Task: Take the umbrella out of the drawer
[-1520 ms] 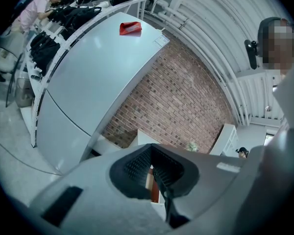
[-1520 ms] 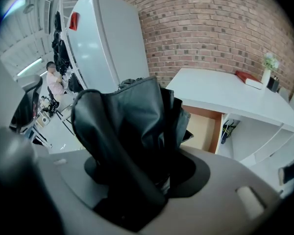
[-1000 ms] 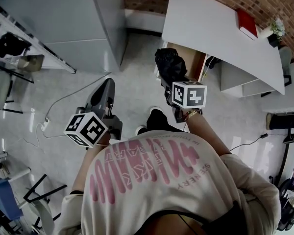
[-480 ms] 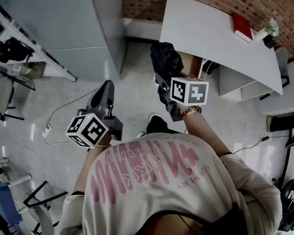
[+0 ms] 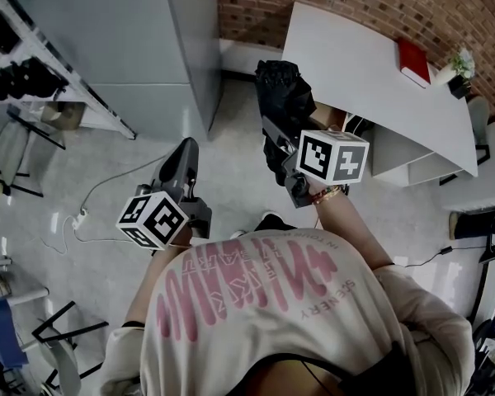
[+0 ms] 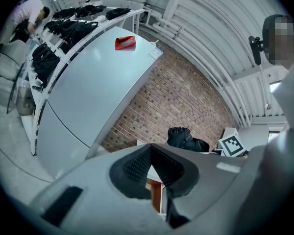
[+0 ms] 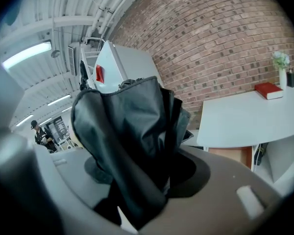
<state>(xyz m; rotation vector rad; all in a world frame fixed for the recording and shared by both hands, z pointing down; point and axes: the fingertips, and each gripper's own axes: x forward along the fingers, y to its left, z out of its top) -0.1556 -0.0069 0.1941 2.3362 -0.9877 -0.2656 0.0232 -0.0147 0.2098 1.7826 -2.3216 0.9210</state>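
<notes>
Right gripper view: right gripper is gripping the umbrella, which probably needs lifting clear of the lower-right drawer; left gripper is sitting closed, empty.

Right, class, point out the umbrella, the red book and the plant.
umbrella (image 5: 282,97), head view, on its bunched black fabric
red book (image 5: 413,62), head view, middle of its cover
plant (image 7: 281,60), right gripper view, on its leaves

An office-like workroom: a brick wall behind a white tabletop carrying a red book and small plant, tall grey cabinets, a rack of black bags, and an office chair.
</notes>
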